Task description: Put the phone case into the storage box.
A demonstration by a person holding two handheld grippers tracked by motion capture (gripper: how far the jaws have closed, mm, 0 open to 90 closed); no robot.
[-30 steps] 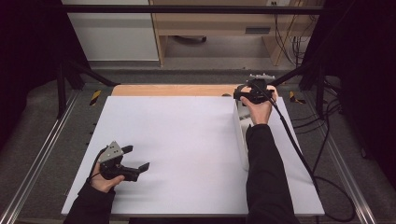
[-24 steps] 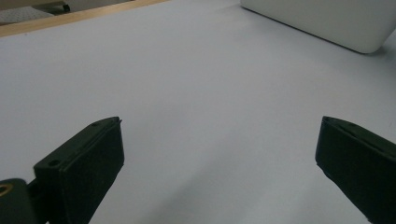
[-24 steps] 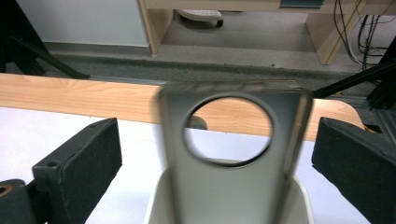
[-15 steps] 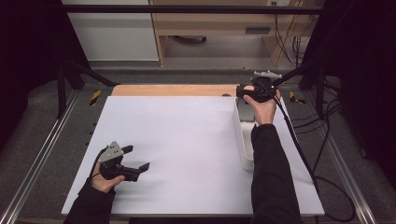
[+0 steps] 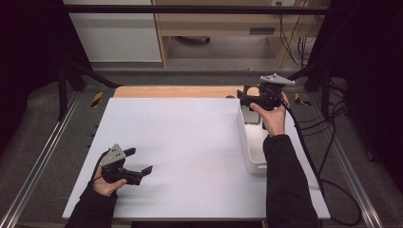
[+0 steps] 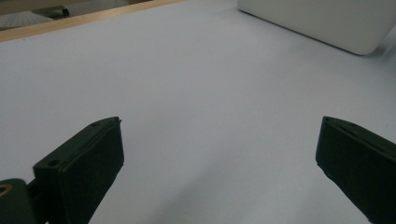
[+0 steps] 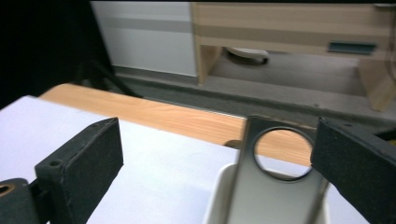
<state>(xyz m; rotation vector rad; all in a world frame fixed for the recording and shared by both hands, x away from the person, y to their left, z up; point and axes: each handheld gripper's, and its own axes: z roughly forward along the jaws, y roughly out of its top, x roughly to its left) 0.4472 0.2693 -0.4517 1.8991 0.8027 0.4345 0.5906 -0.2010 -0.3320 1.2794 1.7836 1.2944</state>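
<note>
My left gripper (image 5: 140,160) rests low over the near left of the white table sheet (image 5: 190,142), jaws wide open with nothing between them; in the left gripper view (image 6: 219,158) bare sheet lies between its jaws. A person's right hand holds my right gripper (image 5: 241,95) above the far end of a white bin (image 5: 244,137), pointing left, jaws apart. In the right gripper view (image 7: 217,158) a grey metal plate with a round hole (image 7: 261,196) stands up out of the bin (image 7: 217,196), nearer the right jaw and untouched by either.
A wooden strip (image 5: 176,91) runs along the table's far edge. Beyond it stand a white cabinet (image 5: 114,33) and a wooden desk (image 5: 214,23). Metal rails (image 5: 38,166) flank the table and cables (image 5: 328,156) trail at the right.
The right gripper has drifted slightly right over the bin's far end. The left gripper has stayed still.
</note>
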